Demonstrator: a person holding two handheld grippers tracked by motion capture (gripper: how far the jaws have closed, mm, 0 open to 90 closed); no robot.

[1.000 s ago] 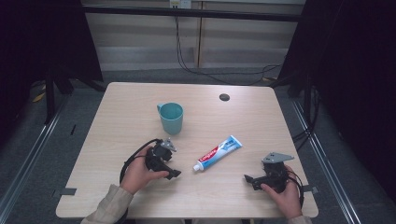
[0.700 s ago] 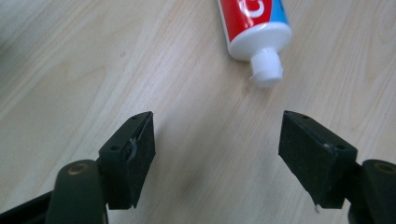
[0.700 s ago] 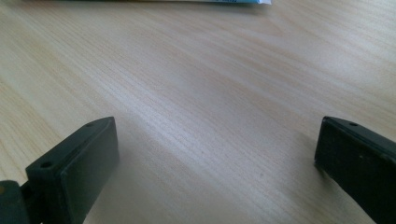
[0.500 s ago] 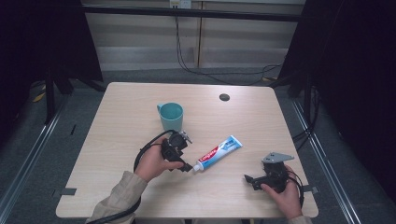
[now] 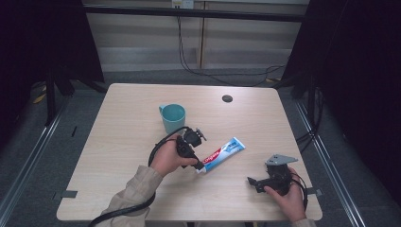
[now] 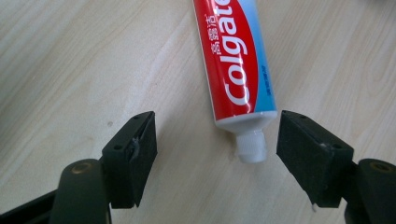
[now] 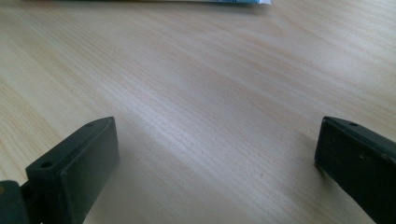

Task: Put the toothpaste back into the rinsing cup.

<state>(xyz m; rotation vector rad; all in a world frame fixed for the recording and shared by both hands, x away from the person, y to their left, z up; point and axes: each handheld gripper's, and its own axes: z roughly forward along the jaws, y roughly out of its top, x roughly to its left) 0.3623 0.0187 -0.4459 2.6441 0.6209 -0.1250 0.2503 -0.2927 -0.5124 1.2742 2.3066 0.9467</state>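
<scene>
High view first: the left tongs [image 5: 197, 165] have slid over from beside the teal cup [image 5: 173, 117] to the cap end of the toothpaste tube [image 5: 221, 154] lying mid-surface [image 5: 118, 142], so a grab looks close. The right tongs [image 5: 253, 181] sit parked near the front edge.

Left gripper view: jaws wide, white cap [image 6: 251, 146] between them, untouched. Tube reads "Colgate" plus Chinese characters.

Right gripper view: jaws wide, nothing held.
</scene>
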